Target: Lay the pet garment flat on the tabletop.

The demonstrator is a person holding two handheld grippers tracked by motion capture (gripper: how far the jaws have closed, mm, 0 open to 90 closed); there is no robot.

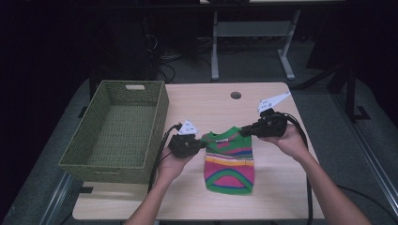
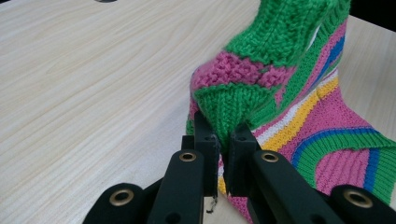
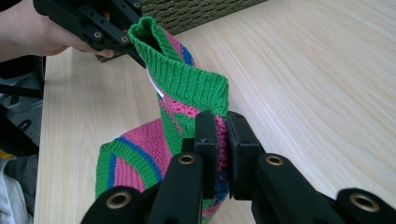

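A small knitted garment in green, pink, yellow and blue stripes hangs between both grippers, its lower part resting on the table. My left gripper is shut on its left shoulder; in the left gripper view the jaws pinch green and pink knit at the tips. My right gripper is shut on the right shoulder, and in the right gripper view its jaws clamp the fabric below the green ribbed collar. The left gripper shows beyond it, holding the far end.
A green woven basket stands empty on the table's left side, close to my left hand. The light wooden table has a round cable hole at the back. Dark floor and a desk frame lie beyond.
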